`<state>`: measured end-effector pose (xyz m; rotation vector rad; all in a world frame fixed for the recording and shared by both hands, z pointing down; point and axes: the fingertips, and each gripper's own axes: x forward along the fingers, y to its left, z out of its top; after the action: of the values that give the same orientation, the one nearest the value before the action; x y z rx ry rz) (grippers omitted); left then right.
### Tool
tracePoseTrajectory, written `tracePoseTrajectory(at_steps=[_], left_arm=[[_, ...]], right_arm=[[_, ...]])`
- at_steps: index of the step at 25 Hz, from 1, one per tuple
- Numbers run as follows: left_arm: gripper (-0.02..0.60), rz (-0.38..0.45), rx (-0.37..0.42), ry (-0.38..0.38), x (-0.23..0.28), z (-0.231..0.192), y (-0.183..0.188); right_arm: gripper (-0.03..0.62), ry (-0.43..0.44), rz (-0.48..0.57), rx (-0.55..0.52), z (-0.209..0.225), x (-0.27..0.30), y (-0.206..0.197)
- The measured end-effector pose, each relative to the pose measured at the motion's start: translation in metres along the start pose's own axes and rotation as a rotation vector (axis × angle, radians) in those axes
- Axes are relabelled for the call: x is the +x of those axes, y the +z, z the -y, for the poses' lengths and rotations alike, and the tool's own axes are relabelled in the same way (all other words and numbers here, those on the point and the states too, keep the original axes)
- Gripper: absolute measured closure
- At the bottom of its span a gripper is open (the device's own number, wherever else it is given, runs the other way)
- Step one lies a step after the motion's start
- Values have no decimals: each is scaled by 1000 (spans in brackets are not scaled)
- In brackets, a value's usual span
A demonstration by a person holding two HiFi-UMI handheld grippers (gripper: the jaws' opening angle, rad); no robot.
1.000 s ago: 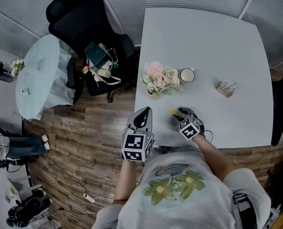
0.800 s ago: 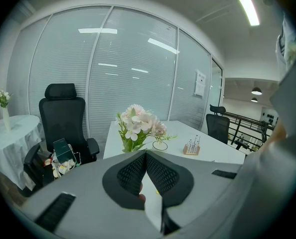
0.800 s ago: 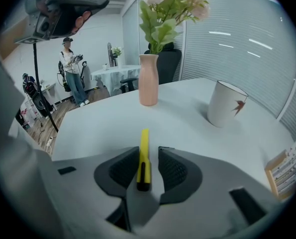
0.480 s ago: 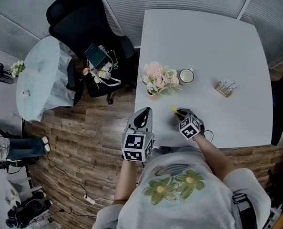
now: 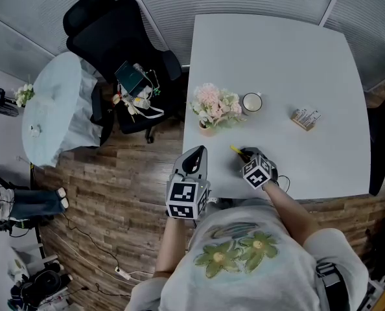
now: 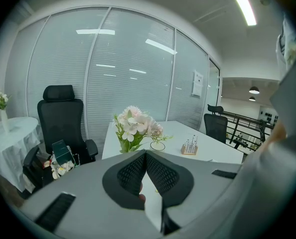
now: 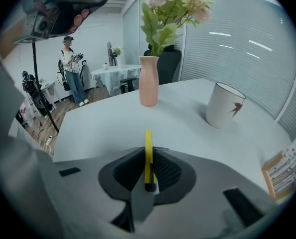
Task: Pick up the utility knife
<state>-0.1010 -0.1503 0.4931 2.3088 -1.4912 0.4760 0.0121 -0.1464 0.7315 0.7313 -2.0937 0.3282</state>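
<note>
The utility knife (image 7: 148, 148) is slim and yellow with a dark end. It stands on edge between the pads of my right gripper (image 7: 148, 156), and its yellow tip sticks out past the jaws. These jaws have just been closing and now press on the knife. From the head view, the right gripper (image 5: 244, 154) points down at the white table (image 5: 277, 57) near its front edge, with the knife's yellow tip (image 5: 234, 150) showing. My left gripper (image 5: 194, 154) hangs off the table's left front corner. Its pads (image 6: 133, 171) meet at the tips with nothing between them.
A pink vase of flowers (image 5: 215, 107), a white cup (image 5: 253, 102) and a small card stand (image 5: 308, 118) sit on the table beyond the right gripper. A black office chair (image 5: 115, 34) and a round cloth-covered table (image 5: 56, 102) stand on the wooden floor at the left.
Both hands stay where they were. In the head view the knife's yellow tip sits at the same spot by the right gripper.
</note>
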Motion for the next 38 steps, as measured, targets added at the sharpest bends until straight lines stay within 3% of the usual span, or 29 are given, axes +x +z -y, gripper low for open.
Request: tracePoseTrajectory(at_steps=[20,21,23,24,28,30,38], left_arm=[[589,-3,7,-18,-5,9,-4],[589,-5,7,-19,-5,9,-5],[589,-7,6,-20,-5,9,-6],[588,-7,7,-20,-5,9,-7],[589,-6,8,-24,-5,10,-6],[588,-5,10,-24,-4,11,-7],[588,-7,13,-28,-6,12,-6]], right_arm=[[592,-19,38,2,3,-9,6],[577,-8,44,15,2,-8,6],[436,34,39,40,-5,-6,4],[430,49,27,43,-8,-4,1],[446,27,-50,-32,-13,-1,-13],[518,6,-60,-72,-13,0,-16],[522,15,-73,-82,-13,-3,-15]])
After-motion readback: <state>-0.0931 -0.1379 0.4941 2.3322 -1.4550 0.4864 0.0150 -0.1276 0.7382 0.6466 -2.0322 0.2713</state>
